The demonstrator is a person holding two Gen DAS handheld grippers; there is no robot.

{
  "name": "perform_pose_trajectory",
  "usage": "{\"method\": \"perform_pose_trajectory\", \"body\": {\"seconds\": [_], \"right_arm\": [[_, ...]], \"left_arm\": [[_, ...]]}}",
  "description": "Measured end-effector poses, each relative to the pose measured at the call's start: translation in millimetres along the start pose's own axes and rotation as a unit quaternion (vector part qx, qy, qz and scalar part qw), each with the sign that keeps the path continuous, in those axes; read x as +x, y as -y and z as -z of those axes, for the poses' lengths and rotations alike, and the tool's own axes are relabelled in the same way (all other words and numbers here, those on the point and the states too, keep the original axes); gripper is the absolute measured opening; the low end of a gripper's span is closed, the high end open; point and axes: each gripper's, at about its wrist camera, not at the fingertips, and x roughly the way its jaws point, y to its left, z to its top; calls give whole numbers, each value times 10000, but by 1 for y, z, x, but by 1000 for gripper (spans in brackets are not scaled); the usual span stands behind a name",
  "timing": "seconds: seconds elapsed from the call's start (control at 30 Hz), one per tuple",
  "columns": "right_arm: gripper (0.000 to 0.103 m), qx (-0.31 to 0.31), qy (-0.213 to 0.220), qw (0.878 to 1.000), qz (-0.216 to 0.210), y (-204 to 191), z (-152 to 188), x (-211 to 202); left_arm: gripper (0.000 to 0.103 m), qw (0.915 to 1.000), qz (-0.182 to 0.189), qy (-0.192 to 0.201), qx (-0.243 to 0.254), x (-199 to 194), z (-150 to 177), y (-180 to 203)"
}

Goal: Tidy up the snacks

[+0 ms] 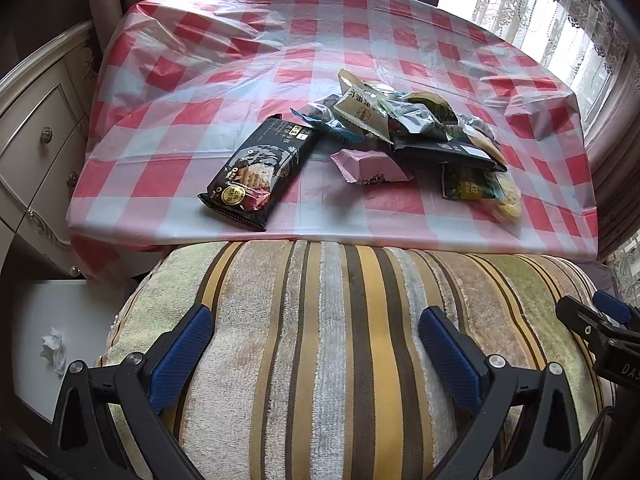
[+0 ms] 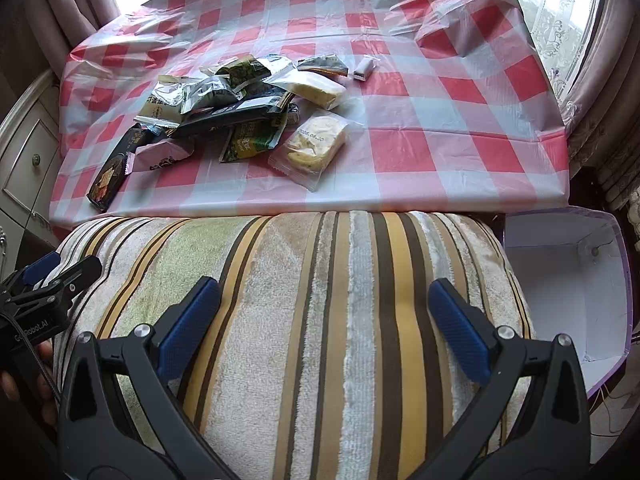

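A heap of snack packets [image 1: 408, 120] [image 2: 236, 96] lies on the red-and-white checked tablecloth [image 1: 280, 60] [image 2: 460, 120]. A long black cracker pack [image 1: 260, 170] [image 2: 114, 170] lies at the heap's left. A pink packet [image 1: 372, 166] [image 2: 164, 154] sits beside it. A clear pack of pale cookies [image 2: 316, 146] lies nearest on the right of the heap. A small white packet [image 2: 365, 69] lies apart, farther back. My left gripper [image 1: 316, 338] and right gripper [image 2: 324, 308] both hover open and empty over a striped cushion [image 1: 340, 340] [image 2: 320, 300], short of the table.
An open white box with a purple rim [image 2: 572, 280] stands right of the cushion. Another white box [image 1: 60, 328] holding a crumpled tissue [image 1: 54, 348] sits left of it. A cream drawer cabinet [image 1: 36, 152] stands to the left. Curtained windows lie behind the table.
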Motion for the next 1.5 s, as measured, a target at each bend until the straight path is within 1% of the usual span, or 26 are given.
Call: {"method": "perform_pose_trajectory", "body": {"seconds": [0.3,1.5], "right_arm": [[103,38,75,10000,-14,2,2,-1],[103,32,35,10000,-15,2,0,-1]], "left_arm": [[103,10000,43,22,-9,0,-2,-1],[103,10000,1,53,-3,-1,-2,1]]}}
